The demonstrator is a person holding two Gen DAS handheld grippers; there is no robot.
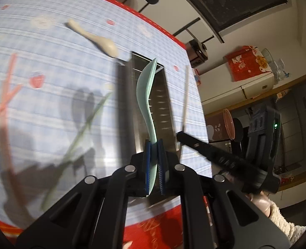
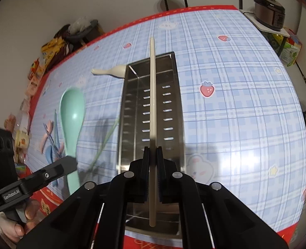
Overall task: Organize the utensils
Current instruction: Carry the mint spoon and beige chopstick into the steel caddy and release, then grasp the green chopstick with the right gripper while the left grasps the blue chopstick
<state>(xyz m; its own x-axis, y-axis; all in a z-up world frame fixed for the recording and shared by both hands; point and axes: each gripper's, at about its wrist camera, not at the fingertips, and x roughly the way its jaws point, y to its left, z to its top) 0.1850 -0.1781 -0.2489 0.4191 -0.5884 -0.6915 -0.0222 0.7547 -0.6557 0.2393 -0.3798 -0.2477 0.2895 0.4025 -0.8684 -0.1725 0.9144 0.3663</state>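
Left gripper (image 1: 154,145) pinches a light, stiff spoon (image 1: 145,89) by its handle; right gripper (image 2: 152,155) clamps a slim, slippery chopstick (image 2: 152,95) mid-shaft, tray (image 2: 128,103) at twelve o'clock.

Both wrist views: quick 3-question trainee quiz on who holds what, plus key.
1. True or false: the left gripper is shut on the green spoon.
2. What does the right gripper hold? A) cream chopstick B) pink chopstick C) nothing
3. Fill in: the cream spoon lies on the tablecloth beside the metal ____.

Key: 1 true; 2 A; 3 tray
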